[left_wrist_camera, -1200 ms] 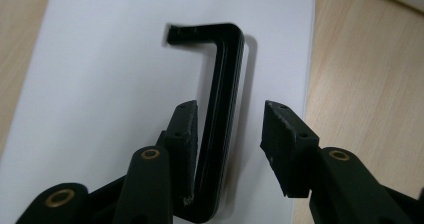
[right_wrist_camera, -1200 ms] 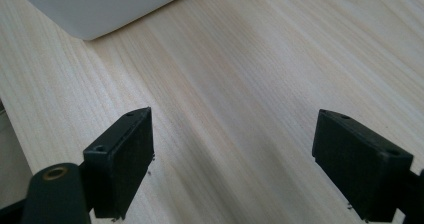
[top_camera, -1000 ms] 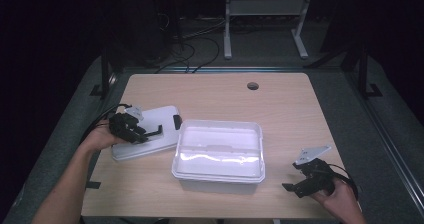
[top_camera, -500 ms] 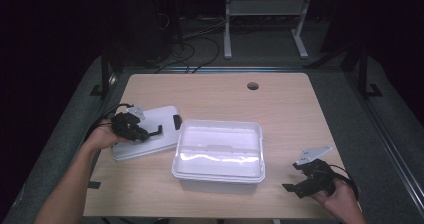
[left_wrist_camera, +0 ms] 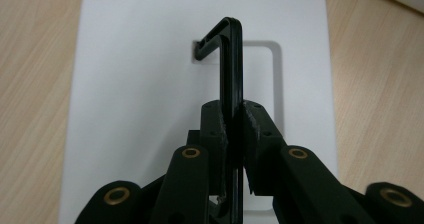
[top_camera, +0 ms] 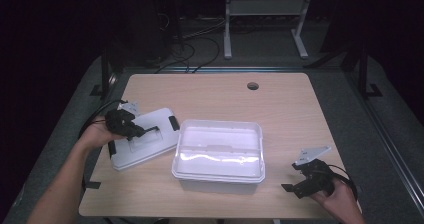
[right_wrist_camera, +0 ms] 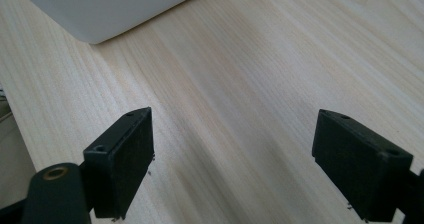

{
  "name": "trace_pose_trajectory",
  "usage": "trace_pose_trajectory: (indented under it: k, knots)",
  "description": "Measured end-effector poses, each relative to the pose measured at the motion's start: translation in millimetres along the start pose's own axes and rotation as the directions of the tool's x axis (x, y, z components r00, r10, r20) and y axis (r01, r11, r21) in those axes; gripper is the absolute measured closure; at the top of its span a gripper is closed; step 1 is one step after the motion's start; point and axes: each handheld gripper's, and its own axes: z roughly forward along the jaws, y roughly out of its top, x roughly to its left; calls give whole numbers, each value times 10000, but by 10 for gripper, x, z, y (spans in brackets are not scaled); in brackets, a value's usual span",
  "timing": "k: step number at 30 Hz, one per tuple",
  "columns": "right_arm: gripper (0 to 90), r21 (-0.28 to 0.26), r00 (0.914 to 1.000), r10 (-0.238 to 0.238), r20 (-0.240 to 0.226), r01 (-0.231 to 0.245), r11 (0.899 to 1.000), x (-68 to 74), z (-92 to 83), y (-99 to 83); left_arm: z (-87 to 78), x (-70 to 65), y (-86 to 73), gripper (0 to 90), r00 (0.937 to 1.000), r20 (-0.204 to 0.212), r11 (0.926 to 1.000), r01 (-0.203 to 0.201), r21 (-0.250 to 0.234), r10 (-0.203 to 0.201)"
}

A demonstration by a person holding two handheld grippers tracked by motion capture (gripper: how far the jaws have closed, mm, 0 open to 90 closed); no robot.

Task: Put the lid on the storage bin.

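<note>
Clearly the left gripper (left_wrist_camera: 234, 134) has its 2 jaws clamped on the black handle (left_wrist_camera: 231, 64) of the white lid (top_camera: 142, 139), having just been closing onto it. That handle stands up from the lid and runs straight ahead between the jaws, hooking over at its far end. Just beside this gripper, toward the table's (top_camera: 280, 104) middle, sits the open white container (top_camera: 219, 154). Well apart, the right gripper (right_wrist_camera: 232, 169) holds its 2 jaws spread wide over bare wood, gripping nothing, with a container corner ahead.

A flat white lid (top_camera: 142, 144) lies under the left claw (left_wrist_camera: 234, 129), its black handle (left_wrist_camera: 231, 69) raised upright and pinched between the jaws.
</note>
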Motion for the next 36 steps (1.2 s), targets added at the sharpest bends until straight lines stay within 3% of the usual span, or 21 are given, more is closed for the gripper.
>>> trace_pose_trajectory:
  k: [3,5,17,32,36]
  knots:
    - [163,30,10000,27,-25,-27,10000,-2,9,1,-37,11,1,833,9997,-242,10000,17,-31,-18]
    - [163,58,10000,38,-40,-38,10000,-3,17,2,-52,23,6,849,9999,-90,10000,60,77,-60]
    - [163,90,10000,15,-31,-14,10000,6,19,2,-138,-35,-42,852,9999,-116,9995,-22,311,25]
    - [163,57,10000,-43,-2,43,10000,16,7,3,-686,-156,-78,852,9998,-127,9998,-174,-89,172]
    - [163,72,10000,-11,-5,11,10000,15,10,7,-873,-167,-69,852,9999,-60,9990,-161,-406,159]
